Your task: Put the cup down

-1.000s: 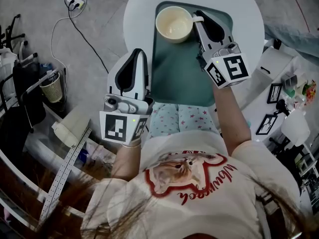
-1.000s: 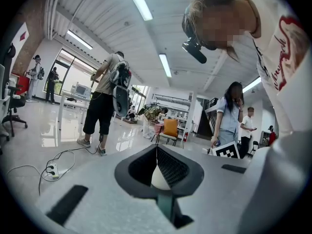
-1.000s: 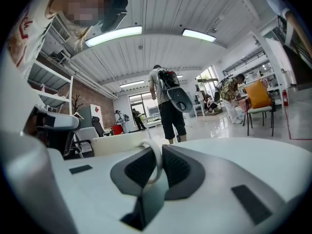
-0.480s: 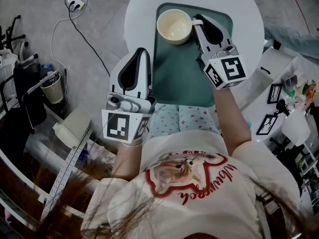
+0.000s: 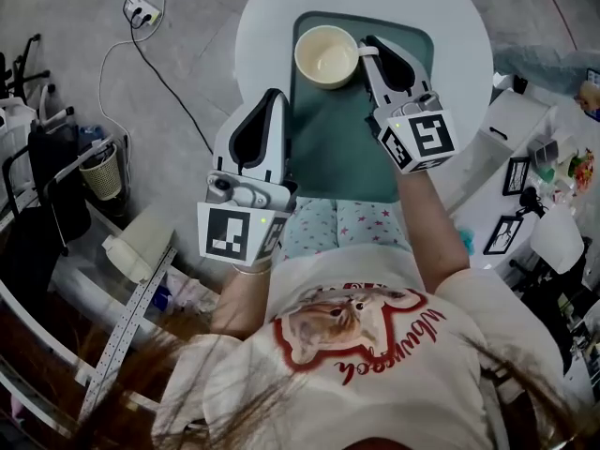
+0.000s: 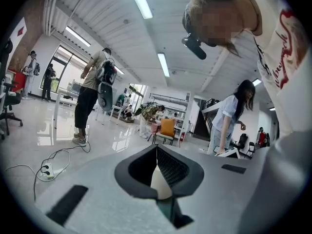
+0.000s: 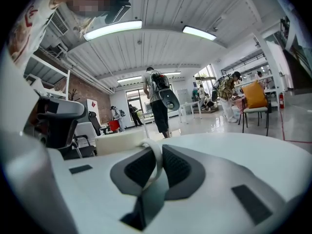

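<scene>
The cup (image 5: 326, 56) is seen upright near the far edge of the round tabletop (image 5: 464, 26), over the far left corner of the teal mat (image 5: 337, 148). Whether its base is touching the mat cannot be told. Its handle (image 7: 157, 155) is clamped between the jaws of the right gripper (image 5: 370, 47). The left gripper (image 5: 271, 97) is held at the mat's left edge, jaws together with nothing between them. If the right jaws were opened before the cup was seated, it could be dropped and tipped. If that gripper were drawn back before being fully opened, the handle could be caught and the cup dragged or toppled.
</scene>
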A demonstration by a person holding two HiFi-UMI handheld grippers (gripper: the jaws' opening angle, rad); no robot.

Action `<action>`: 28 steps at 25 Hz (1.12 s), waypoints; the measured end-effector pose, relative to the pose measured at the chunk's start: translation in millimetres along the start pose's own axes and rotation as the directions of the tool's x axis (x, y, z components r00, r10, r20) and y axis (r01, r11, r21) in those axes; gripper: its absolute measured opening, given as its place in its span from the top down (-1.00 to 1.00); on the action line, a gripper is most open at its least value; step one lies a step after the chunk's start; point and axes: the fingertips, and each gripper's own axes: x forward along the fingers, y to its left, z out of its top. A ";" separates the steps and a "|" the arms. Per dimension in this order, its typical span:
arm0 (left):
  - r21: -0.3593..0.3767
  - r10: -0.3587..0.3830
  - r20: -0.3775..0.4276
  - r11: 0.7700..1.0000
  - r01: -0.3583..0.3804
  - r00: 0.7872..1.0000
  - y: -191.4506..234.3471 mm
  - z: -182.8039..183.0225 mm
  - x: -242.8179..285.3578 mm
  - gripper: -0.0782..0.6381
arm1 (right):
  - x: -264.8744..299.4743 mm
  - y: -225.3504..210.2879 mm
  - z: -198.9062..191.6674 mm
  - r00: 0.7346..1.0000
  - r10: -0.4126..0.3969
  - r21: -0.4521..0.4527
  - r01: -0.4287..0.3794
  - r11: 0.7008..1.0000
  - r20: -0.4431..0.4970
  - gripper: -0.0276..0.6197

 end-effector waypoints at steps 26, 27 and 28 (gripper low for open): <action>0.052 -0.016 -0.016 0.998 0.017 1.000 -5.2 6.3 -9.6 0.74 | -22.3 13.1 -13.1 0.997 -0.043 0.002 0.043 0.999 -0.057 0.75; 0.054 -0.015 -0.014 0.998 0.016 1.000 -5.1 7.0 -10.0 0.74 | -22.5 13.2 -13.1 0.997 -0.043 0.001 0.044 0.999 -0.058 0.75; 0.054 -0.014 -0.013 0.998 0.015 1.000 -4.8 7.5 -10.2 0.74 | -22.2 13.3 -13.3 0.997 -0.044 0.001 0.044 0.999 -0.058 0.75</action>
